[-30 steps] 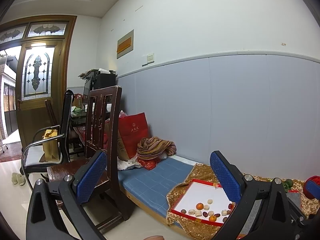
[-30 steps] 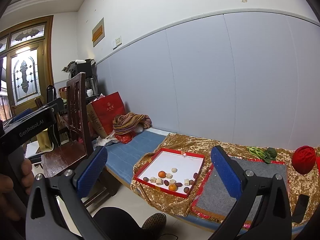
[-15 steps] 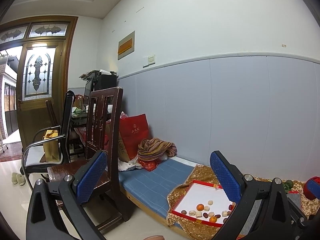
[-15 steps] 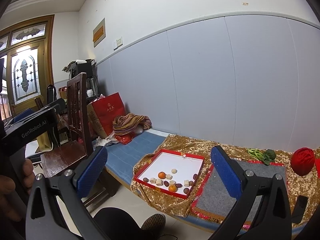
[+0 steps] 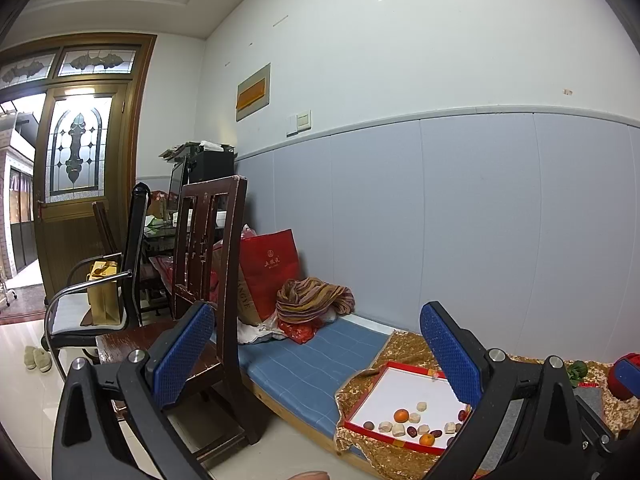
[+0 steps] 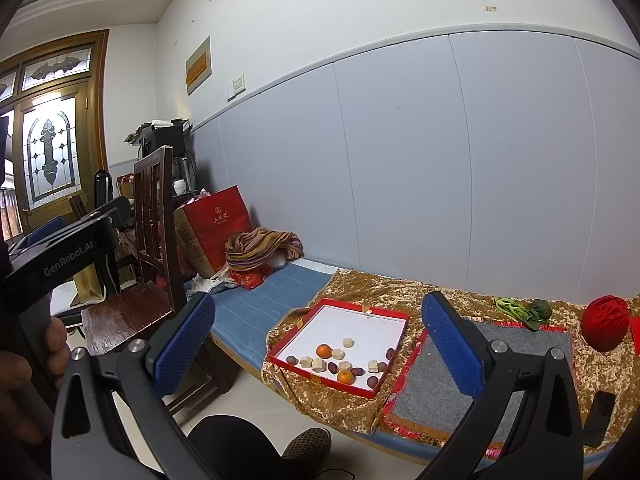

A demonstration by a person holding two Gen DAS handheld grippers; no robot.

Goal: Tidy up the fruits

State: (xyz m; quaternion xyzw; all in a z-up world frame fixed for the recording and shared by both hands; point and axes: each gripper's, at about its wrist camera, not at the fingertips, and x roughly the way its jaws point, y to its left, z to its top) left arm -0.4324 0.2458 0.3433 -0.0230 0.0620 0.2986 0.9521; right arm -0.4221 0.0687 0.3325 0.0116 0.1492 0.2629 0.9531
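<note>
Both grippers are spread wide with nothing between the blue pads. The left gripper (image 5: 316, 354) just frames the room, and the right gripper (image 6: 318, 344) does the same, hovering well apart from the fruit.

From the right wrist view, the red tray (image 6: 396, 346) sits at about 5 o'clock from centre, resting on a gold cloth (image 6: 408, 288) spread over the low bench. Inside, crowded toward its near edge, are two oranges (image 6: 323, 351), some dark red dates (image 6: 357, 371) and pale chunks (image 6: 348, 342) I can't identify.

A grey mat (image 6: 516, 340) lies just beside the tray at its 3 o'clock. Further out that way are a leafy green (image 6: 522, 310) and a red yarn ball (image 6: 605, 322).

At 9 o'clock there's a hand (image 6: 24, 368) holding the other gripper's handle, plus a dark wooden chair (image 6: 154, 240). A red paper bag (image 6: 218, 224) leans on the wall at the tray's 10 o'clock.
</note>
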